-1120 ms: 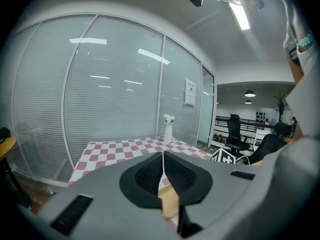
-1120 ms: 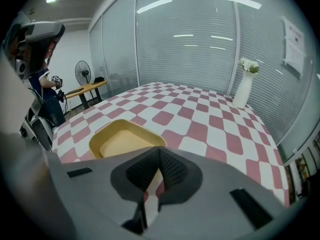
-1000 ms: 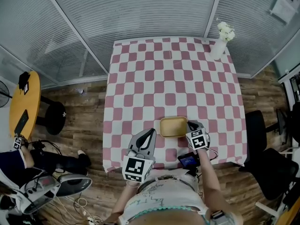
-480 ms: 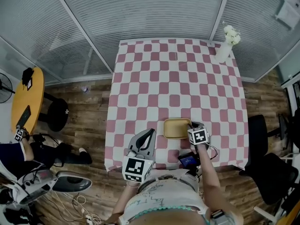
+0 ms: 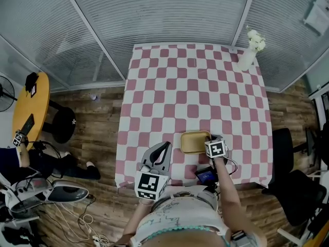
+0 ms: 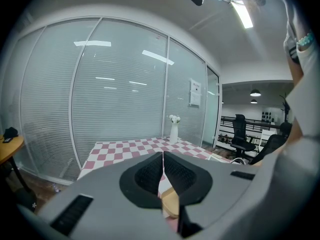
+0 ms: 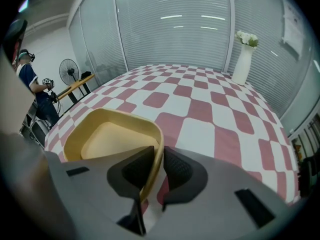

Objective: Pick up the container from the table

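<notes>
My right claw (image 7: 159, 160) is clamped on the yellow container (image 7: 112, 134). One jaw sits inside its right-hand wall and the other outside, with the thin rim pinched between the pads. The container is a shallow, rounded-corner tray with nothing in it. It lies close to the near edge of the surface (image 5: 195, 86), right of the middle. I cannot tell from here whether its base is touching the pink-and-white checked cloth.

My left claw (image 6: 163, 159) has its jaws pressed together with nothing between them. It hangs over the near edge of the surface, left of the container and apart from it. Its tips point toward the far edge, and a strip of the yellow wall shows below them in the left gripper view.

A white vase (image 5: 248, 56) of white flowers stands at the far right corner, well apart from both claws.
</notes>
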{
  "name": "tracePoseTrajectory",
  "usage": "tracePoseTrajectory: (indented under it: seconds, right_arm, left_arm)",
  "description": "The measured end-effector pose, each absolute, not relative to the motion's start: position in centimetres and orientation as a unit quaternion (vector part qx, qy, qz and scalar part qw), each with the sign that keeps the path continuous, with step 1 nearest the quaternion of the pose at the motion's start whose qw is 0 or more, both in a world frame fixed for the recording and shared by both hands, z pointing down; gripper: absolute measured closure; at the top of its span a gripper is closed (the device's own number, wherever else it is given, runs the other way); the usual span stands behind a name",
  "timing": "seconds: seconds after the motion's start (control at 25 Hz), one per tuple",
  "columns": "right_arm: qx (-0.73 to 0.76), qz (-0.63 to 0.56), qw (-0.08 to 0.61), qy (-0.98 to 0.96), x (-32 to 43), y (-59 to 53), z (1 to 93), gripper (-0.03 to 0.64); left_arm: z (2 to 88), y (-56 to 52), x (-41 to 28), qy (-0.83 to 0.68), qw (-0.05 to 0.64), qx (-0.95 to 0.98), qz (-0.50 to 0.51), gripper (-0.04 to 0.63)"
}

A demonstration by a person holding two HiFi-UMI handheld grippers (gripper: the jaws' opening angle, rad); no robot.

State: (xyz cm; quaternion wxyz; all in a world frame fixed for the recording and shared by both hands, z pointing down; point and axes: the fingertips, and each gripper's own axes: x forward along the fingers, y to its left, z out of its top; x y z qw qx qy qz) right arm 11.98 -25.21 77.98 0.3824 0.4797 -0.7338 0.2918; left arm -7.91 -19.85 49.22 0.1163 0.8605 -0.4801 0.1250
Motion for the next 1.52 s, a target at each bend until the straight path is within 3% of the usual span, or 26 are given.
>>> tracePoseTrajectory:
  seconds: [1.52]
  right_arm:
    - [0.494,0.344,0.312,-0.735,12.1,-25.1,78.0,0.583]
  left_arm:
    - [49.4,-19.4,-5.2,-0.439,0.116,0.881,0.131,0.577]
